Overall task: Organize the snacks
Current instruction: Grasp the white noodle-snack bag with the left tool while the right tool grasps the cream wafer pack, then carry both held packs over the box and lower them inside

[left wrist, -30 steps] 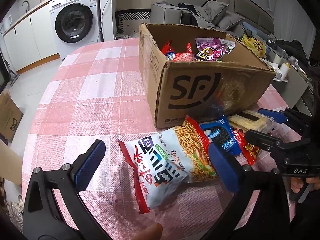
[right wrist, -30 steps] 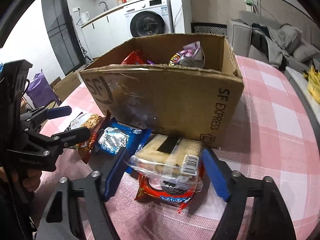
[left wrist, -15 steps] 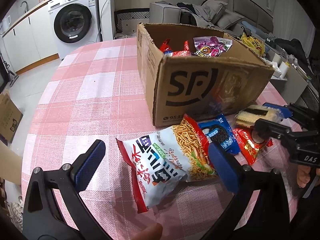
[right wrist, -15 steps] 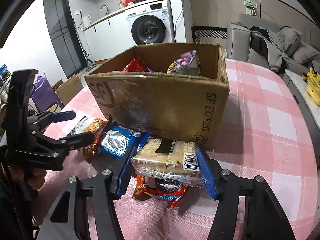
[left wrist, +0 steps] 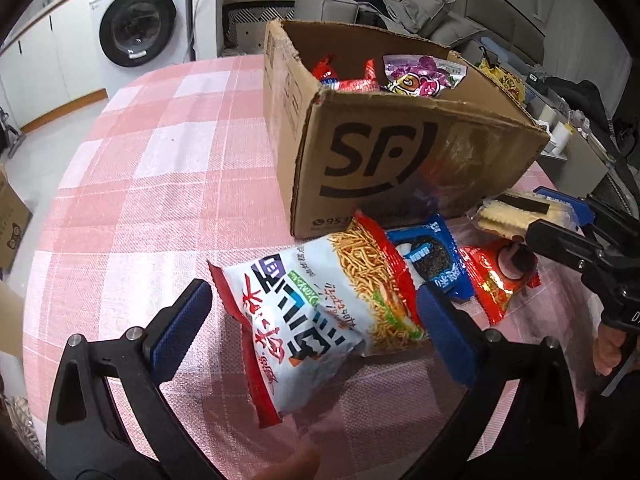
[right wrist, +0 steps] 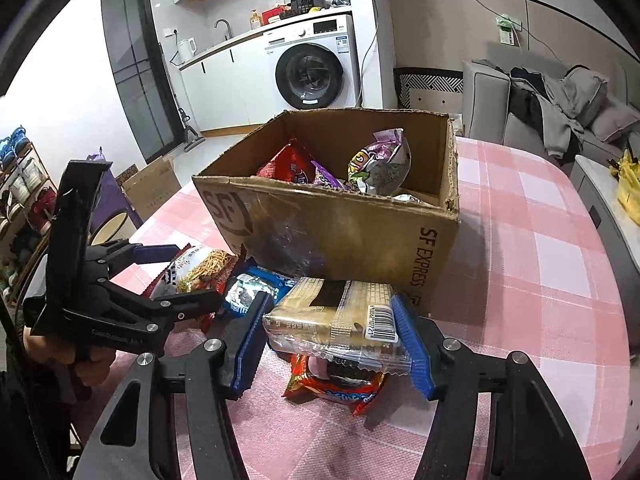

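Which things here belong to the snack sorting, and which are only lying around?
For the job:
- cardboard box
- cracker pack, held in the right gripper
- noodle snack bag, between the open left gripper fingers
- blue cookie pack
- red cookie pack

Lying about:
- washing machine
- kettle
- sofa

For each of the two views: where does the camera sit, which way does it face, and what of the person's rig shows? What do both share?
Left wrist: sits behind the open left gripper, facing the noodle-snack bag; a fingertip shows at the bottom.
Right wrist: sits behind the right gripper, jaws clamped on the cracker pack; the left hand shows.
Shared: cardboard box, both grippers, blue cookie pack.
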Tool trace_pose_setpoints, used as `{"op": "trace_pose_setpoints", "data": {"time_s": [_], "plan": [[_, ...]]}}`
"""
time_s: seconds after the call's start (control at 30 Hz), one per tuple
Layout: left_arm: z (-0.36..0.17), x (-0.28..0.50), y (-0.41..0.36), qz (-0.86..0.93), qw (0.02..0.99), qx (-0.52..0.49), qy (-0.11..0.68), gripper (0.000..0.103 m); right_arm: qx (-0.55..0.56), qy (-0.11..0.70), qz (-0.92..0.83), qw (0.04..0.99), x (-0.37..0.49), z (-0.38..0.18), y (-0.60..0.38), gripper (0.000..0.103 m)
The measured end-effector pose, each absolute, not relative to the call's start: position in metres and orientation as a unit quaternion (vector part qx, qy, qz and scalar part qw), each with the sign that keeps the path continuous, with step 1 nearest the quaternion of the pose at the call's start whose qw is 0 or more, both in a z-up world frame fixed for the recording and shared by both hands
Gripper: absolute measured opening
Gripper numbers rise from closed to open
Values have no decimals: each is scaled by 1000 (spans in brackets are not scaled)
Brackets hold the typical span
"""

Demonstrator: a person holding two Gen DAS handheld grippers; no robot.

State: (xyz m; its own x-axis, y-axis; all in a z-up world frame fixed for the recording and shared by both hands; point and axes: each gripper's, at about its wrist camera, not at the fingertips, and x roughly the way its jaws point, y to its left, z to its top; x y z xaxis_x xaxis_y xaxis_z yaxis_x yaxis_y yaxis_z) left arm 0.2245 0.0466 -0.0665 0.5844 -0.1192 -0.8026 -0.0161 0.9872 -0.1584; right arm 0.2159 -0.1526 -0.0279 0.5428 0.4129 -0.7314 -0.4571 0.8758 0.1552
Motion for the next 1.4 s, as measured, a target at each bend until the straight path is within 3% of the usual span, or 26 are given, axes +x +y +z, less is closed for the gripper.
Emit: {"op": "trace_pose_setpoints", "data": {"time_s": [0.07, 0.2, 0.23, 0.53, 1.4], "plan": [[-68, 226, 49, -41, 884, -85, 459, 90, -28, 407, 250, 878, 214, -26, -152, 61], [-64, 224, 50, -57, 892, -80, 442, 58, -29, 402, 254, 879, 211, -23, -151, 61], [-63, 223, 50, -56, 892, -78, 441, 55, -30, 402, 255, 879, 210, -22, -151, 61], [-50, 214, 46, -70, 902, -64, 422, 53, -25, 391, 258, 883, 205, -13, -154, 61], [52, 157, 25, -72, 952, -59, 290, 53, 18, 315, 257, 914, 175, 55, -177, 61]]}}
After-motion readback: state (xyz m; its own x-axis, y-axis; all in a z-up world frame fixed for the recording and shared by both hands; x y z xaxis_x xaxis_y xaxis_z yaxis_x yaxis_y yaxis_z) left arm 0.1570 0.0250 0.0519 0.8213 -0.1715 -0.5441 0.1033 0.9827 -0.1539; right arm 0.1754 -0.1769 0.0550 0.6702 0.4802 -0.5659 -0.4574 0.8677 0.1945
